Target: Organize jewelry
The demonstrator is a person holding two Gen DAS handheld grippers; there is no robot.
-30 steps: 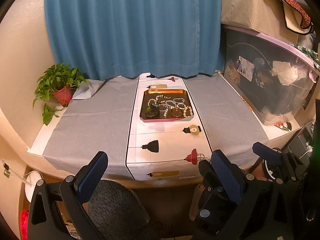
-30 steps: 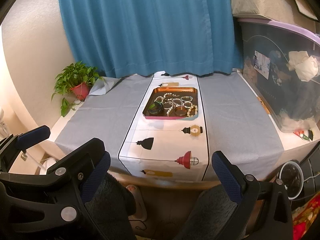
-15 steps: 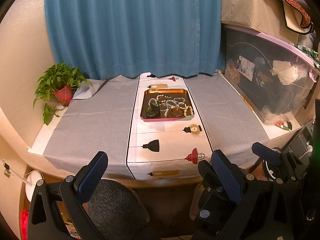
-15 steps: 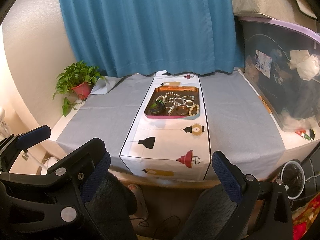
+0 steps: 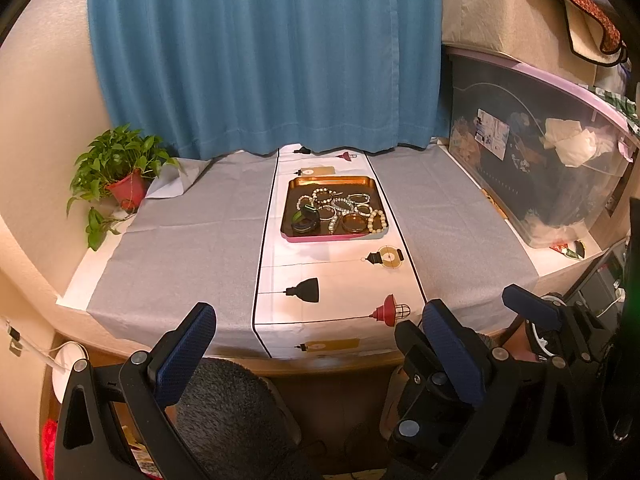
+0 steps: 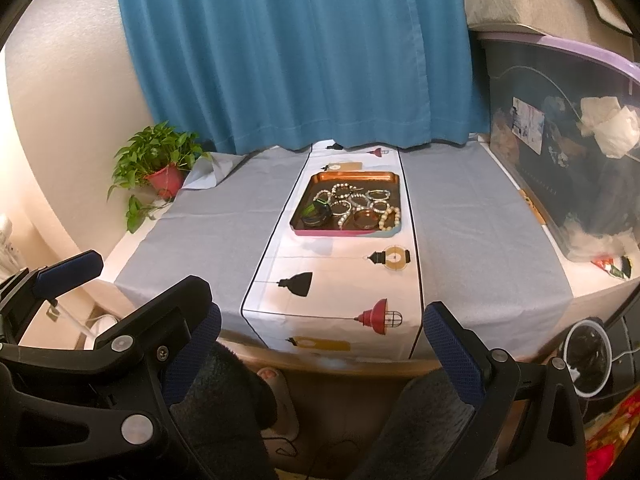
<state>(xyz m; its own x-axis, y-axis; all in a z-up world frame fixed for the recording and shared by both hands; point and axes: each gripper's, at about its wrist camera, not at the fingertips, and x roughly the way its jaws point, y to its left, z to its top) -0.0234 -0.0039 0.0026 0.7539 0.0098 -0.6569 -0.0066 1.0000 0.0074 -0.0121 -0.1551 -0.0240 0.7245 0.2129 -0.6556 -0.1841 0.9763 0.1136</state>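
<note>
Well back from the tabletop (image 5: 192, 248), both tools hang below its near edge with nothing between their fingers: the left tool (image 5: 316, 344) has its blue-padded fingers spread wide apart, and the right tool (image 6: 324, 340) is spread just as wide. Each shows at the margin of the other's view, the right tool low on the right in the left wrist view, the left tool low on the left in the right wrist view. On the tabletop a white runner (image 5: 336, 280) printed with lamps lies down the middle of a grey cloth. A copper-coloured tray (image 5: 332, 181) sits on the far half of the runner, well apart from both tools, and the jewelry (image 5: 340, 210) lies heaped inside it: beaded bracelets, an amber bangle (image 6: 365, 219) and a dark bangle (image 6: 316, 216). A potted plant (image 5: 120, 172) stands at the far left corner, a blue curtain (image 5: 260, 52) hangs behind, and a clear storage bin (image 5: 540, 160) stands along the right side.
</note>
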